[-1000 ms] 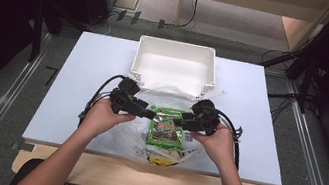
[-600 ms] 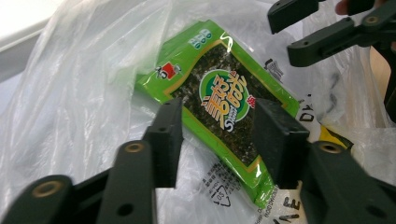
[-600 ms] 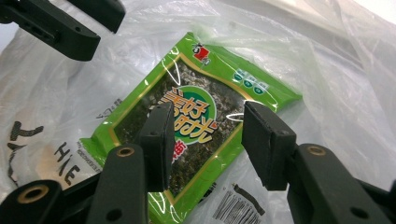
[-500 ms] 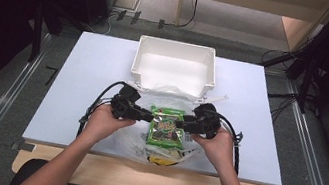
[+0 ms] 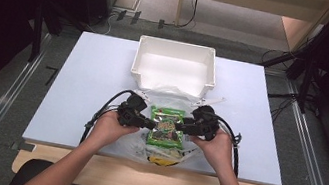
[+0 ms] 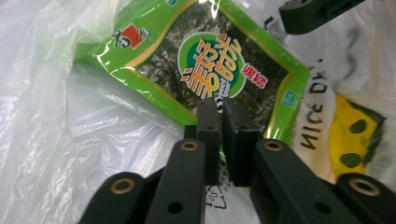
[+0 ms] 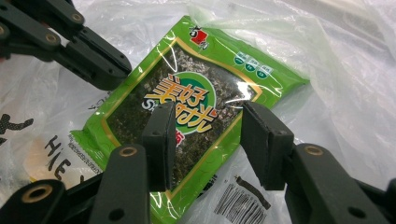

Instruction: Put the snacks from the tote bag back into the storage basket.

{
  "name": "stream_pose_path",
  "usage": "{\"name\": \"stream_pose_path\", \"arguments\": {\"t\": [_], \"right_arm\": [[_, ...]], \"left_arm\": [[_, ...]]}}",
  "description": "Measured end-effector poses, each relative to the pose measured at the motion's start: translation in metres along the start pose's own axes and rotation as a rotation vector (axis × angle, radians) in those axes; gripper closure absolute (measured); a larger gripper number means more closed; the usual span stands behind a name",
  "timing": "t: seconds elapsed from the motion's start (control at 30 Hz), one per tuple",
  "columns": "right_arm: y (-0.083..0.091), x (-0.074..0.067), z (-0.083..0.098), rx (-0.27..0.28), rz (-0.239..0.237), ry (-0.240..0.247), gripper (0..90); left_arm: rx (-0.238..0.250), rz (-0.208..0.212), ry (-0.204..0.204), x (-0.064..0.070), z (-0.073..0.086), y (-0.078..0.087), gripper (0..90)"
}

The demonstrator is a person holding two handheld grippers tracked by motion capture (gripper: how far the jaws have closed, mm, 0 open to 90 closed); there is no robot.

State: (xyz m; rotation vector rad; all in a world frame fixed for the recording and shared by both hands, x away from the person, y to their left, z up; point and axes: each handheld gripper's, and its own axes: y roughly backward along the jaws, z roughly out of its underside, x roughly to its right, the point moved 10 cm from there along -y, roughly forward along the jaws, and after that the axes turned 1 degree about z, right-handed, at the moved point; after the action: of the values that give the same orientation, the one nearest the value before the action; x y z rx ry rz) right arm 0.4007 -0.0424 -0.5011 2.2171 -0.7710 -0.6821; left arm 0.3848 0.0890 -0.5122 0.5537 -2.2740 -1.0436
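A green seaweed snack packet (image 5: 167, 126) (image 6: 210, 65) (image 7: 187, 102) lies flat on a crumpled clear plastic bag (image 5: 133, 143) near the table's front middle. My left gripper (image 5: 149, 123) (image 6: 223, 105) comes at it from the left, jaws pressed nearly together over the packet's near edge. In the right gripper view that left gripper (image 7: 112, 70) touches the packet's left edge. From the other side, my right gripper (image 5: 186, 126) (image 7: 208, 116) stands open, its two jaws spread just above the packet's printed face. Its tip (image 6: 317, 11) also shows at the top of the left gripper view.
A white open bin (image 5: 177, 46) stands just behind the bag, mid-table. The bag has black lettering and a yellow print (image 6: 350, 130) at its near end. Both gripper cables trail by the hands on the pale table (image 5: 78, 83).
Both hands have drifted a little toward the table's front edge. The packet stays between the two grippers on the bag.
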Motion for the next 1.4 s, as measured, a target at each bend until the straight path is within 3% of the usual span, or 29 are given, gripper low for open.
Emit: {"name": "stream_pose_path", "arguments": {"t": [0.13,0.8,1.07,1.4], "right_arm": [[-0.001,0.001,0.001,0.005,-0.01,-0.026,57.4],[-0.001,-0.005,-0.002,0.016,-0.012,-0.019,57.0],[-0.005,-0.007,-0.004,0.019,-0.03,-0.031,45.6],[-0.012,-0.012,-0.005,0.005,-0.059,-0.056,41.1]], "left_arm": [[0.009,0.011,0.01,0.0,0.003,-0.003,85.3],[-0.006,0.019,0.038,-0.007,0.008,-0.004,85.1],[-0.001,0.038,0.065,-0.009,0.01,-0.004,85.9],[0.018,0.063,0.085,-0.01,0.009,-0.008,87.4]]}}
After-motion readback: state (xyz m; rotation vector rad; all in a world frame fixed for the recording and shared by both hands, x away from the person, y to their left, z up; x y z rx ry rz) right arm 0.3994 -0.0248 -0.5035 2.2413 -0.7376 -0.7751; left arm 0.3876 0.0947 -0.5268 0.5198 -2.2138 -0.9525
